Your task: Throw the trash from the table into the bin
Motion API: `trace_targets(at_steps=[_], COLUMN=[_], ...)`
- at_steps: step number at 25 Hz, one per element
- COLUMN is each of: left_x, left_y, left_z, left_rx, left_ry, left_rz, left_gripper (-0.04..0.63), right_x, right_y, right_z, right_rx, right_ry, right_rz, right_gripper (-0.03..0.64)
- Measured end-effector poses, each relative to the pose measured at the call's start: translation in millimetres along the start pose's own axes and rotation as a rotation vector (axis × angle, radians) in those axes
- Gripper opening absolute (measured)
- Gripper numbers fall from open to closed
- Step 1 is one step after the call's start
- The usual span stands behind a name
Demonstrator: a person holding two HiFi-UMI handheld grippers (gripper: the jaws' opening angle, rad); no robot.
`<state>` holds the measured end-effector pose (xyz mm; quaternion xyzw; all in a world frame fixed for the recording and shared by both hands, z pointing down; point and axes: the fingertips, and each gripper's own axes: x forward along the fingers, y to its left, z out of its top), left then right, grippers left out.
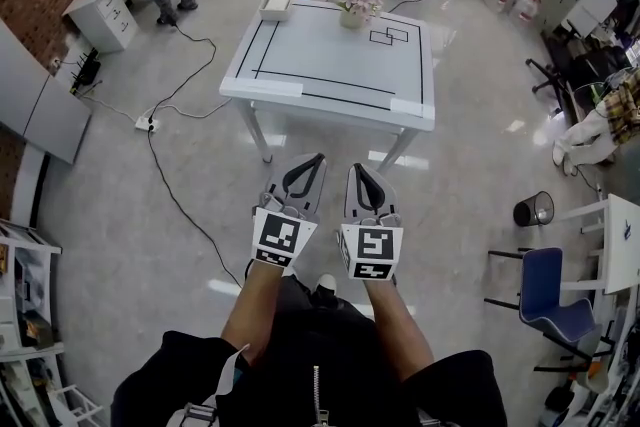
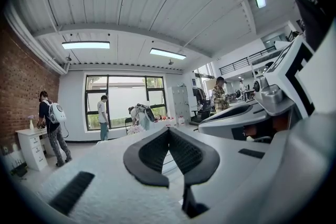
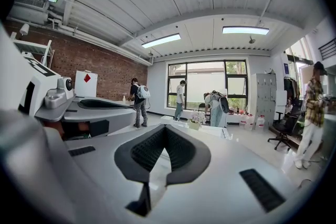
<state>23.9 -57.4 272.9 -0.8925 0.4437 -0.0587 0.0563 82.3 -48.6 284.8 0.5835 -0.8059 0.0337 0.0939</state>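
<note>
Both hand-held grippers are held side by side, low in the head view, pointing toward the tabletop (image 1: 330,55) but short of its near edge. The left hand-held gripper (image 1: 318,158) has its jaws closed tip to tip with nothing between them, as its own view shows (image 2: 168,129). The right hand-held gripper (image 1: 357,168) is likewise fully closed and empty (image 3: 165,127). The white tabletop, marked with black lines, carries a flowerpot (image 1: 357,3) at its far edge and a white tray (image 1: 275,7) at its far left corner. From here I cannot tell which thing on it is trash. The bin (image 1: 534,209), black mesh, stands on the floor to the right, well apart from the tabletop and near a blue chair (image 1: 545,295).
</note>
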Motion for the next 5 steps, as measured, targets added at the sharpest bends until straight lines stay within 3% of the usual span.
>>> trace_targets(at_steps=[5], left_x=[1.3], left_y=[-6.1], left_z=[-0.3], left_rx=[0.002], left_ry=[0.001], left_rz=[0.002], left_gripper=[0.005], right_x=[-1.8], right_y=[-0.4], right_z=[0.8], right_rx=[-0.002], right_ry=[-0.002], right_rz=[0.012], right_gripper=[0.009])
